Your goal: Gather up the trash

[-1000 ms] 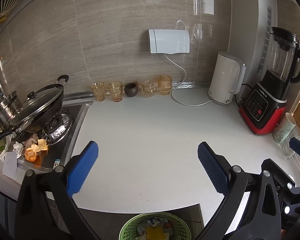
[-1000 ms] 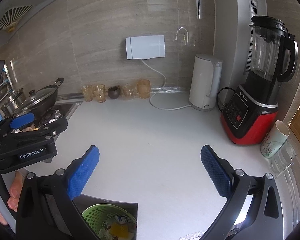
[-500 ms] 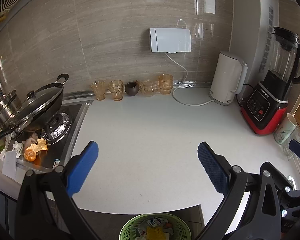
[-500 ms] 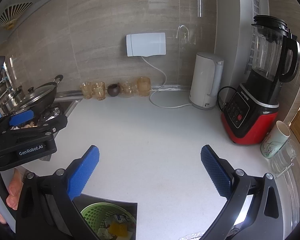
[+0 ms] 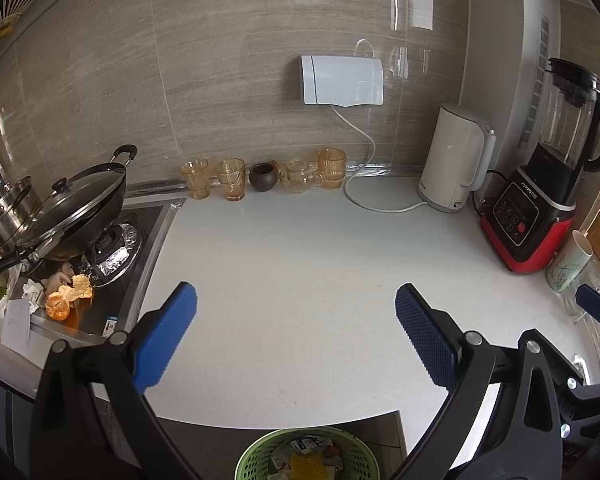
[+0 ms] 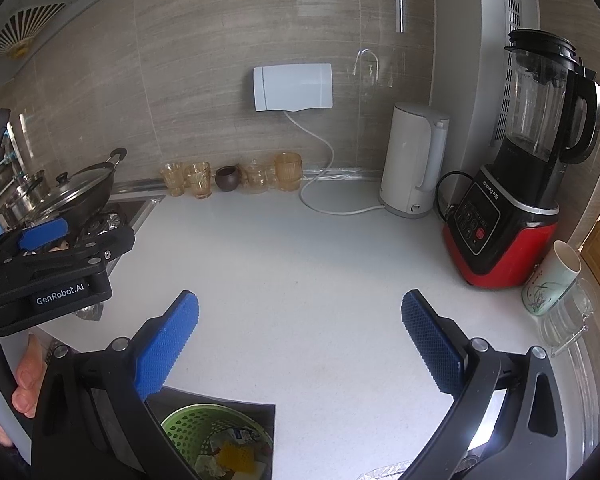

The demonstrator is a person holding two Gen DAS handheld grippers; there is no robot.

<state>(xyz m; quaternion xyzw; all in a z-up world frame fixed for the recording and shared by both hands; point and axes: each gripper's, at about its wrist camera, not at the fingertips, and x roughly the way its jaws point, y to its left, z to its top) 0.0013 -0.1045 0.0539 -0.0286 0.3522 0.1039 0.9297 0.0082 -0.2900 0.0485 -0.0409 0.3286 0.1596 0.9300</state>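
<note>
A green trash basket with wrappers and a yellow sponge inside stands on the floor below the counter's front edge; it also shows in the right wrist view. Orange peels and crumpled tissues lie on the stove's front left corner. My left gripper is open and empty above the white counter. My right gripper is open and empty above the counter, to the right of the left one.
A lidded wok sits on the stove. Amber glasses and a small brown pot line the wall. A white kettle, a red blender and a white mug stand at right.
Both grippers have drawn back and risen slightly, so the counter items look a little farther off. Both stay open and empty.
</note>
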